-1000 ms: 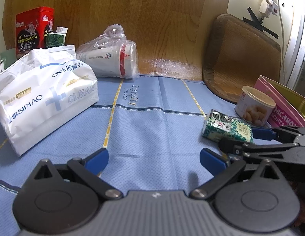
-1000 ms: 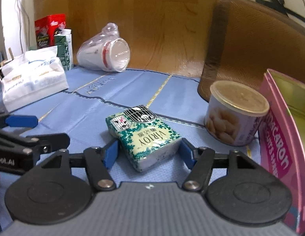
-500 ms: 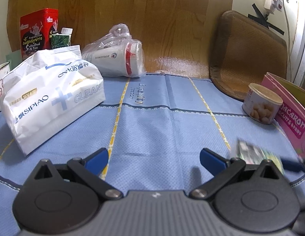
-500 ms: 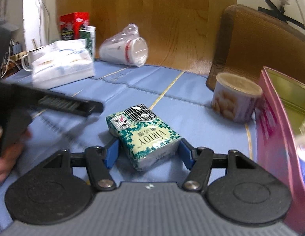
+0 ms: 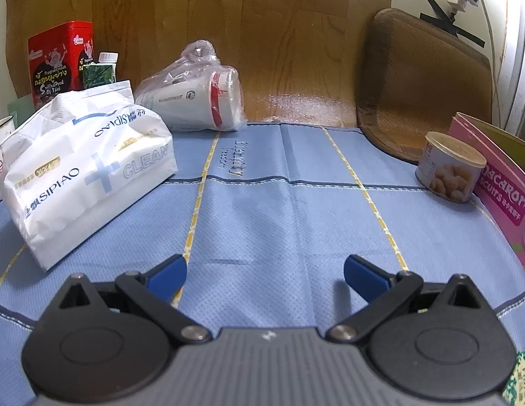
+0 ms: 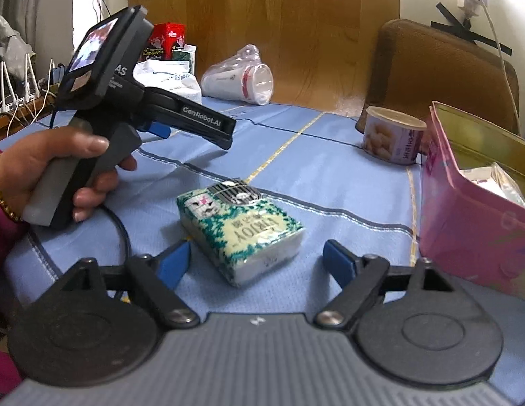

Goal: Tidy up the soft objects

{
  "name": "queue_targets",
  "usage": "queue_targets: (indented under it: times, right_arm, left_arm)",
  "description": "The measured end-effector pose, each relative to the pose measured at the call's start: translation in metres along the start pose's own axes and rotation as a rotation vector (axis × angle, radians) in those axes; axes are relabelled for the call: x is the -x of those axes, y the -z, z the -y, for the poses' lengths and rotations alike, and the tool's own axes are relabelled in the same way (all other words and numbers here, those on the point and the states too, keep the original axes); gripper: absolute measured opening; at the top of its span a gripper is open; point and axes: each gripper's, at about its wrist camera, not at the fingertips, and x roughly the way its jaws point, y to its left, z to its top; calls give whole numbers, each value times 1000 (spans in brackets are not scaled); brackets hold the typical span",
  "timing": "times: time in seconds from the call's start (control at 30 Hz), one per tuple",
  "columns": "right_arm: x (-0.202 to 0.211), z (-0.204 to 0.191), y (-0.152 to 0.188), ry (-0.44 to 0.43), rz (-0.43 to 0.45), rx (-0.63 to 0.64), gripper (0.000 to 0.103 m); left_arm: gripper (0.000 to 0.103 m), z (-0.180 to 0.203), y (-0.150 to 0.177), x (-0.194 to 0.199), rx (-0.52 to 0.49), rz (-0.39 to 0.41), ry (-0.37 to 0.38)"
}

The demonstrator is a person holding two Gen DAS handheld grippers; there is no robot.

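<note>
Pink tin (image 6: pixel 465 237) contents half hidden, perhaps tissue packets.

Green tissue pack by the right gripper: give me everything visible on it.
The green tissue pack is a small, soft brick in glossy plastic wrap, printed with green foliage, VIRIOY lettering and a cat-and-birdcage picture at its far end. It lies flat and skewed on the blue cloth, left of the pink tin. It sits between the fingers of the right gripper, whose jaws are opening; neither pad presses it.

Snack can (image 5: pixel 449 168) beside pink tin (image 5: pixel 499 189) — upright.
</note>
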Motion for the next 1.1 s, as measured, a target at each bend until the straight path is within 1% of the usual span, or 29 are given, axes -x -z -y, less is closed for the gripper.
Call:
queue_targets:
  times: [0.17, 0.5, 0.7, 0.9, 1.1]
  right_arm:
    - [5, -1, 3, 5, 2, 12, 87]
    - [8, 3, 3, 19, 14, -33, 87]
    - [6, 4, 6, 19, 7, -49, 87]
    - [8, 5, 9, 11, 25, -56, 87]
    - [9, 3, 11, 13, 38, -61, 88]
  left_arm:
    - [103, 1, 1, 1, -9, -1, 6]
    - [103, 4, 2, 1, -39, -8, 17]
    - [103, 7, 3, 1, -54, -13, 11]
    - [103, 9, 3, -1, -79, -21, 4]
    - [103, 8, 4, 0, -102, -26, 19]
